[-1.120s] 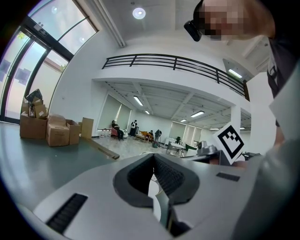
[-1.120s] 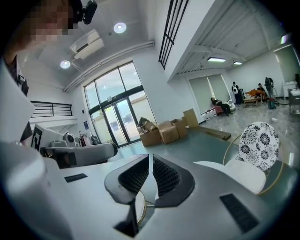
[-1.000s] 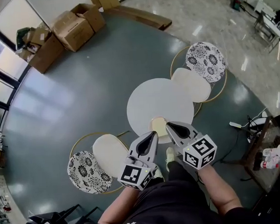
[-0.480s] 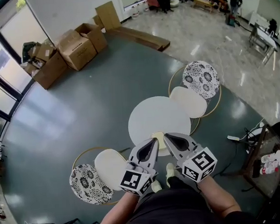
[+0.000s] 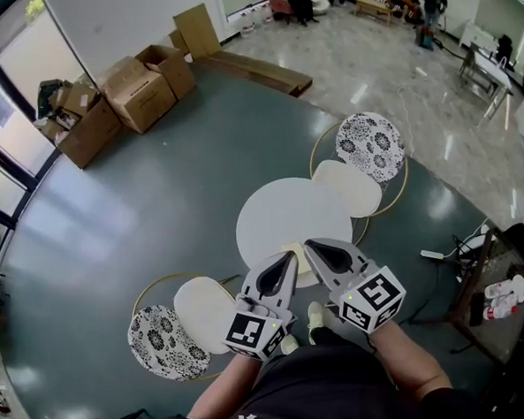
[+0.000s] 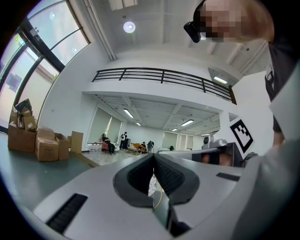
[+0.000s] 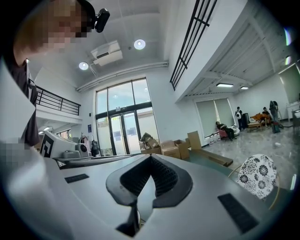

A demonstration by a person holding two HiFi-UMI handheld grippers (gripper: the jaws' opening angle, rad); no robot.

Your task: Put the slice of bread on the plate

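Seen from the head view, a round white counter [image 5: 280, 207] stands on a grey-green floor [image 5: 156, 211]. On its near edge lies the pale square slice of bread [image 5: 296, 249], partly covered by the two grippers. Whether the slice sits on a plate or on the bare counter I cannot tell from this height.

The left gripper [image 5: 290, 258] and the right gripper [image 5: 308, 244] are held side by side over the near rim, both above the counter and apart from the bread. Their tips angle toward each other, with the slice showing between and just beyond them. In the left gripper view the fingers of the left gripper [image 6: 153, 157] meet at the tip with nothing between them. Only a thin slit lower down shows a bit of patterned chair. In the right gripper view the fingers of the right gripper [image 7: 150, 157] are likewise pressed together and empty.

Two gold-framed chairs with cream round seats and black-and-white floral backs flank the counter, one at far right [image 5: 369, 144] and one at near left [image 5: 159, 343]. Brown cardboard boxes [image 5: 118, 93] are piled at far left by the windows.
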